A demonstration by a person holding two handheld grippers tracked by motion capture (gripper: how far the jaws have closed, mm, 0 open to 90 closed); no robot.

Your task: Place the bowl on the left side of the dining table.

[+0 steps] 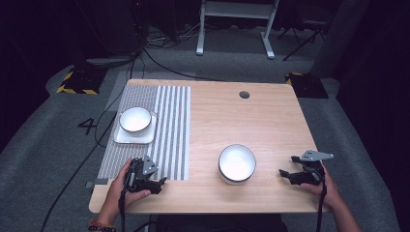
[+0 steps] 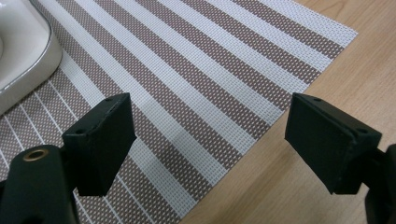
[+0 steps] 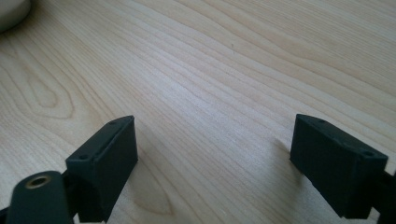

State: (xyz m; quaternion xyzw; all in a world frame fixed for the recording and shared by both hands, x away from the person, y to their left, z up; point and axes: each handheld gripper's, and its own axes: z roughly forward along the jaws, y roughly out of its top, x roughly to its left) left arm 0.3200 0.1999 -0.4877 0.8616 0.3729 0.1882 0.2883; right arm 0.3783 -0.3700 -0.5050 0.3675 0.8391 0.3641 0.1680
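1. High view: a wooden counter (image 1: 270,121) is seen from above, with a striped placemat (image 1: 169,135) laid over its left part.
2. At the lower left of the frame, the left gripper (image 1: 155,184) is held by a hand at the near edge of the placemat, its jaws pointed toward the right.
3. At the lower right, the right gripper (image 1: 286,173) is held low over bare wood, its jaws pointed left toward a white bowl with a dark rim (image 1: 237,163).
4. That bowl is set on bare wood in the lower middle of the frame, between the two grippers and apart from both; it is nearer the right one.
5. A second white bowl (image 1: 135,119) is seen left of centre, resting on a square white plate (image 1: 124,137) on the placemat.
6. In the left gripper view, the jaws are spread wide with nothing between them; the placemat's corner and bare wood lie beneath, and the rounded rim of what is probably the square plate (image 2: 28,51) is cut off at the upper left.
7. In the right gripper view, the jaws are likewise spread wide and empty over wood grain; a pale curved edge at the upper left corner is too cropped to be identified.
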